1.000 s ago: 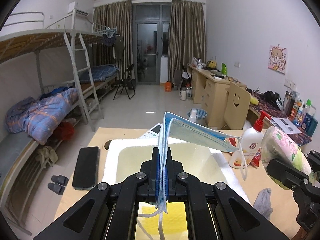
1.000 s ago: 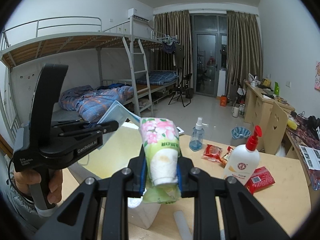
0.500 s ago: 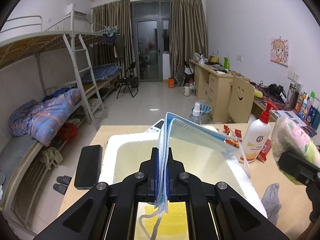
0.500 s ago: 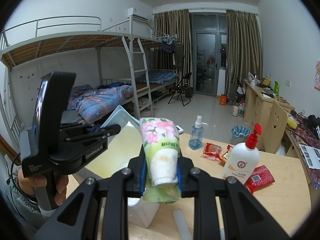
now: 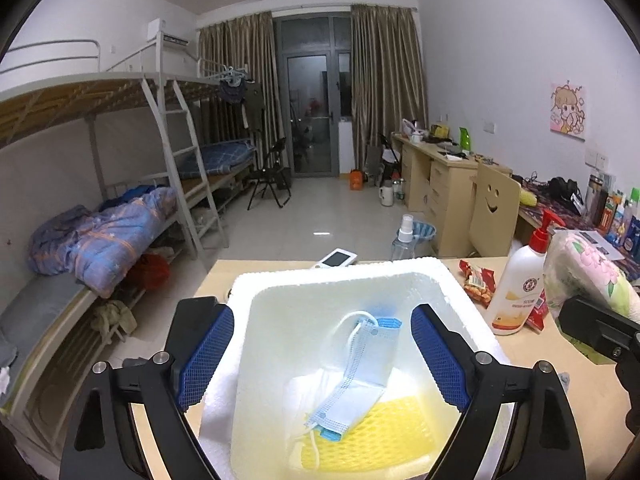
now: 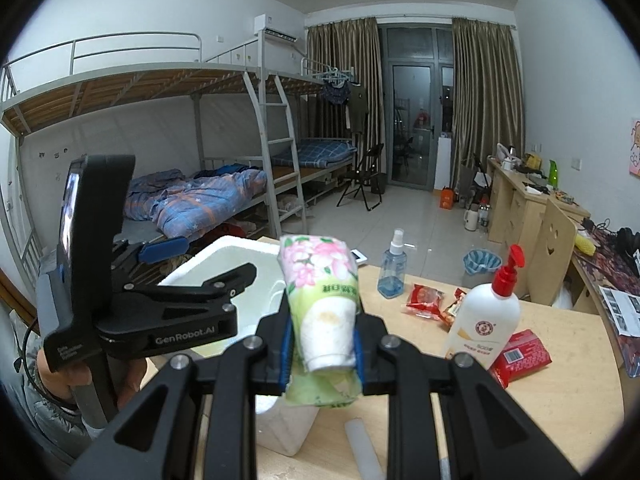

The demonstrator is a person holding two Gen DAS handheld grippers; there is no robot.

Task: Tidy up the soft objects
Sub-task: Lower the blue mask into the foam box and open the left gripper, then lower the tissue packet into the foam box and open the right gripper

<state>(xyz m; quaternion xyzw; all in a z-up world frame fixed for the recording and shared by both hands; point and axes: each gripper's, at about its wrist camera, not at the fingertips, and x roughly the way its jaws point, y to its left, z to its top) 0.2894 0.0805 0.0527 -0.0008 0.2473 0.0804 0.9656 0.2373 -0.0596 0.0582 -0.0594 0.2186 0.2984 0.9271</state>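
Observation:
A white foam box stands on the wooden table. A blue face mask lies loose inside it, on a yellow sponge. My left gripper is open above the box, with its blue pads either side of the mask. It shows from the side in the right wrist view. My right gripper is shut on a floral green tissue pack, held up to the right of the box. The pack shows in the left wrist view.
A white pump bottle, red snack packets, a red pack and a blue spray bottle stand right of the box. A white phone lies behind it. A grey sock lies at the right edge.
My left gripper has opened and let go of the face mask, which dropped into the foam box. The right gripper keeps holding the tissue pack in place.

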